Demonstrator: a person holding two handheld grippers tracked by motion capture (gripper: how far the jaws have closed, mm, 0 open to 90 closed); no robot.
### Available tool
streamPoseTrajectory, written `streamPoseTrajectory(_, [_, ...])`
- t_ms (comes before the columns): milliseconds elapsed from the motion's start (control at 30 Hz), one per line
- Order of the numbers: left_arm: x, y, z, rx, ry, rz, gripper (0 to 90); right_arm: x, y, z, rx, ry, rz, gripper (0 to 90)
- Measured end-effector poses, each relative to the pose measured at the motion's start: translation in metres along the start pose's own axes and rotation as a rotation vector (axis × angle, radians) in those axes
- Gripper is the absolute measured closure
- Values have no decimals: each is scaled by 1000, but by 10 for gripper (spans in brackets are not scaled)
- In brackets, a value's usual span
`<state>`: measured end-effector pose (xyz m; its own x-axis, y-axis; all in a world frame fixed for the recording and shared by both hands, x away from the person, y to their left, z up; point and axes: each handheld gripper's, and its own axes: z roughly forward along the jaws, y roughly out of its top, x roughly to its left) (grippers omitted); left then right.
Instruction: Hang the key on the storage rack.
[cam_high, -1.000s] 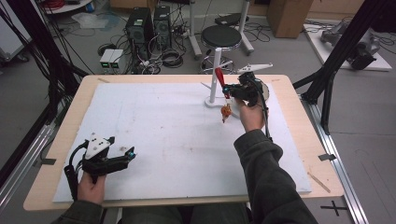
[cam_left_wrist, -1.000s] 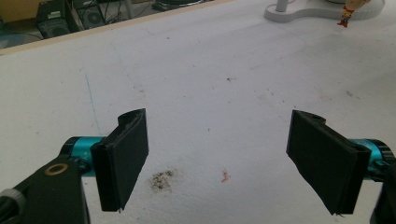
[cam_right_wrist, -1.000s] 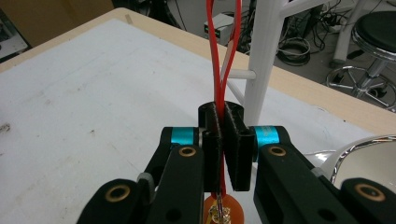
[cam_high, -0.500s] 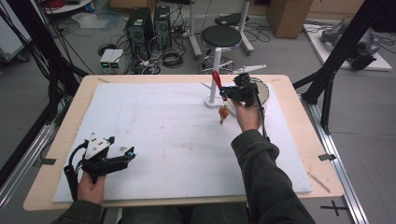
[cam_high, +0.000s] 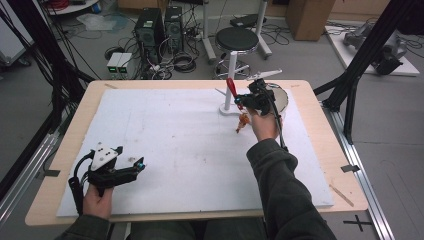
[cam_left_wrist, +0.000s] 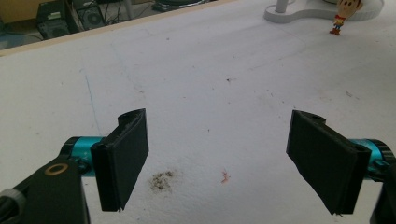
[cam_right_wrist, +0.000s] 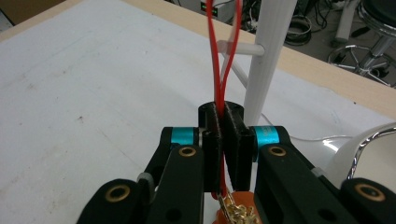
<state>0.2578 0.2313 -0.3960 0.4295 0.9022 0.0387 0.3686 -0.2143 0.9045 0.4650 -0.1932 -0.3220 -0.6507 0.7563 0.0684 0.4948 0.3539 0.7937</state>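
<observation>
Near the counter's far edge, the right claw (cam_high: 243, 101) is clamped on the thin red cord loop (cam_right_wrist: 223, 51) of a small orange figure keychain (cam_high: 243, 121), held just beside the white peg stand (cam_high: 228, 98). Judged: loop not yet hung on a peg. At the near-left corner, the left claw (cam_left_wrist: 219, 161) rests wide apart, holding nothing.

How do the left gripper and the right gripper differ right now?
The left gripper has its jaws wide apart with nothing between them; the right gripper is shut on a thin red cord loop. The left one sits low near the table's front edge; the right one is raised beside the white plastic stand, a small figure charm dangling below. Both have black jaws.
</observation>
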Motion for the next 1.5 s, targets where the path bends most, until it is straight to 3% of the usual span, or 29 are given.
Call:
streamPoseTrajectory(633, [-1,0,0,-1,-1,-1,213,-5,-11,15,53,-24,26,860])
streamPoseTrajectory(1500, [0,0,0,0,-1,1,213,-11,-14,25,74,-2,61,825])
